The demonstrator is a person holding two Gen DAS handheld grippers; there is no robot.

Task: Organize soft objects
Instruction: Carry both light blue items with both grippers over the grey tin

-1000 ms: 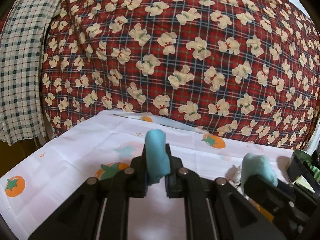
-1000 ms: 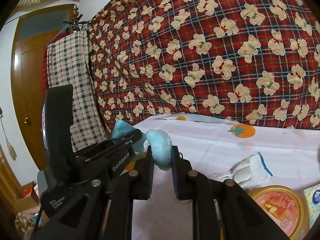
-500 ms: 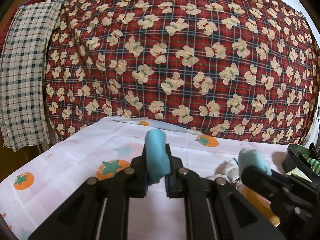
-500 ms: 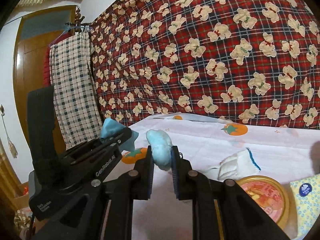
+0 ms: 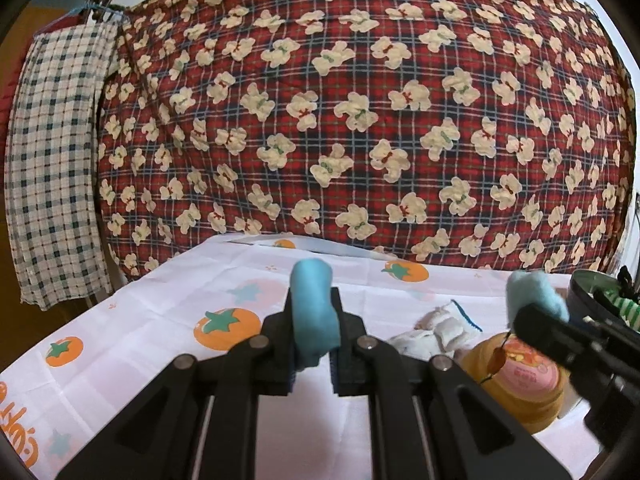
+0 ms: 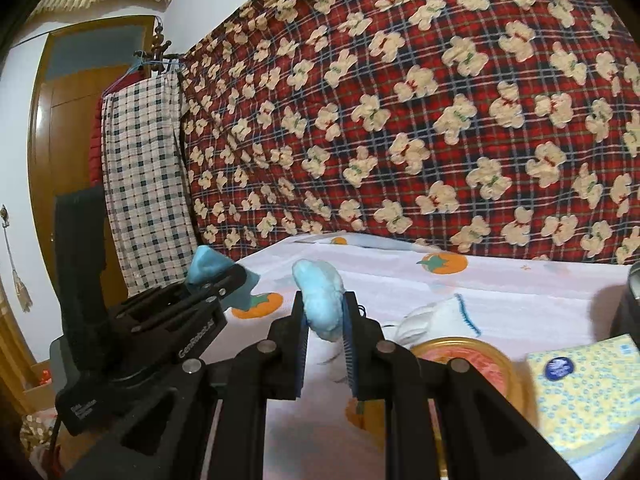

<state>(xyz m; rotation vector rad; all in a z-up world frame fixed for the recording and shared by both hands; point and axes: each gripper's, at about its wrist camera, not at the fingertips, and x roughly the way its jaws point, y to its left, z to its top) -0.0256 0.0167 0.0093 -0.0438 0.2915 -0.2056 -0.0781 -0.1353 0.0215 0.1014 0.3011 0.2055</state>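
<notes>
My left gripper (image 5: 313,320) is shut on a fold of a blue cloth (image 5: 312,304), held above the white tomato-print table cover (image 5: 160,300). My right gripper (image 6: 324,312) is shut on another part of the light blue cloth (image 6: 320,292). The right gripper (image 5: 536,312) shows at the right of the left wrist view, and the left gripper (image 6: 216,280) at the left of the right wrist view. Both are held side by side in the air. A white knit glove (image 5: 436,328) with a blue cuff lies on the table; it also shows in the right wrist view (image 6: 440,312).
An orange round tin (image 5: 520,376) with a pink lid sits near the glove. A yellow tissue pack (image 6: 588,392) lies at the right. A dark container (image 5: 600,296) stands at the far right. A red plaid bear-print blanket (image 5: 360,120) hangs behind; a checked cloth (image 5: 52,160) hangs left.
Both grippers have risen and tilted up with the blue cloth still pinched. The glove, tin and tissue pack have come into fuller view below them.
</notes>
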